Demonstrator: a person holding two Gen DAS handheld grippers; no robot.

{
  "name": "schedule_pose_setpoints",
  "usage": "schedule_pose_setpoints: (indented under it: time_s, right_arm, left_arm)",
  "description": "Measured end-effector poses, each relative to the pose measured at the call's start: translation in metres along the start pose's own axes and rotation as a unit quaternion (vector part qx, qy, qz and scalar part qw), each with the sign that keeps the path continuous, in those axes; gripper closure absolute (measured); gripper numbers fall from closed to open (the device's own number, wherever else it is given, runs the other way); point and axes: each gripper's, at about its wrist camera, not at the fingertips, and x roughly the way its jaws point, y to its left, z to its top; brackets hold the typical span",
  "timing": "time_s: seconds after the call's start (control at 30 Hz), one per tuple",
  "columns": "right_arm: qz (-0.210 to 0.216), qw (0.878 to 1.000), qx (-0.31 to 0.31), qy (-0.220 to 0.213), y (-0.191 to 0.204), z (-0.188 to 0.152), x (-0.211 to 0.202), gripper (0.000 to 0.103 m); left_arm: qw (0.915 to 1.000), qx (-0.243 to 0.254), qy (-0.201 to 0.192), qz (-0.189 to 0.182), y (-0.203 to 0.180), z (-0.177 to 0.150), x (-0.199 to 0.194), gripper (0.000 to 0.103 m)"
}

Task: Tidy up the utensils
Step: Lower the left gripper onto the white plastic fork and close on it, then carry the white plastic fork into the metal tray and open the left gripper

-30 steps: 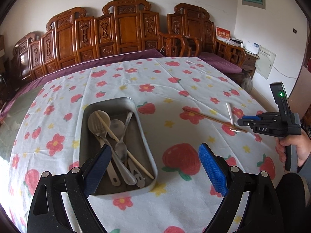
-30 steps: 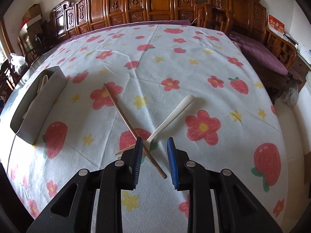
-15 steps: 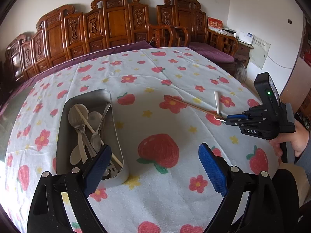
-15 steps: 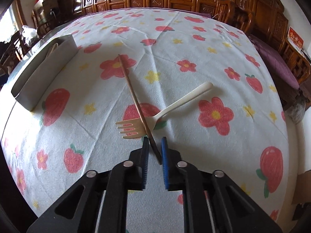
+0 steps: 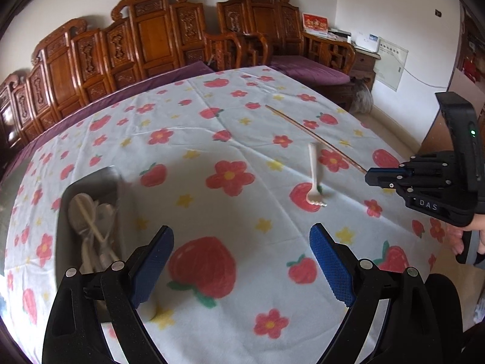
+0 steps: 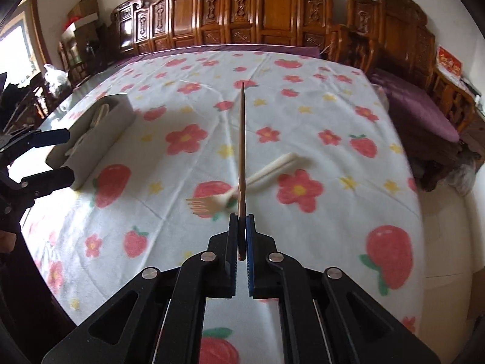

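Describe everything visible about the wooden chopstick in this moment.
The chopstick is a single thin, straight stick, brown and wood-like. The right tool is shut on one end, both pads pressing it, and the rest juts forward over the strawberry-print tablecloth. From the left wrist view it seems lifted off the cloth. In the right wrist view it crosses in front of the cream plastic fork; whether they touch cannot be told.

Right gripper [image 6: 241,236] angled down, jaws clamped on chopstick [image 6: 241,139] end, hand [image 5: 473,230] gripping handle. Left gripper [image 5: 241,261] angled down, jaws wide apart, nothing between them.
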Motion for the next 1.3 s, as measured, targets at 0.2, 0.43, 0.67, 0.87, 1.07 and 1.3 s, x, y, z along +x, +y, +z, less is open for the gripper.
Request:
schedule_pose_setpoints:
  time_s: [0.2, 0.43, 0.67, 0.87, 1.07, 1.3]
  right_arm:
    - [-0.027, 0.999, 0.024, 0.01, -0.029, -0.012, 0.008, 0.097]
    - [-0.038, 0.999, 0.032, 0.013, -0.041, -0.021, 0.014, 0.097]
    - [-0.033, 0.998, 0.052, 0.007, -0.052, -0.023, 0.013, 0.097]
    - [-0.028, 0.998, 0.059, 0.004, -0.054, -0.022, 0.013, 0.097]
    - [-0.025, 0.998, 0.059, 0.002, -0.052, -0.021, 0.012, 0.097]
    - [-0.03, 0.999, 0.036, -0.009, -0.034, -0.009, -0.001, 0.097]
  left_arm:
    - [0.9994, 0.018, 0.024, -0.019, -0.025, 0.024, 0.041, 0.016]
    - [0.9972, 0.04, 0.05, -0.038, -0.052, 0.045, 0.083, 0.028]
    - [0.9923, 0.07, 0.082, -0.062, -0.079, 0.059, 0.123, 0.048]
    - [0.9886, 0.076, 0.112, -0.066, -0.086, 0.056, 0.146, 0.075]
    - [0.9881, 0.084, 0.118, -0.051, -0.089, 0.056, 0.143, 0.097]
    - [0.9919, 0.075, 0.096, -0.035, -0.071, 0.06, 0.113, 0.098]
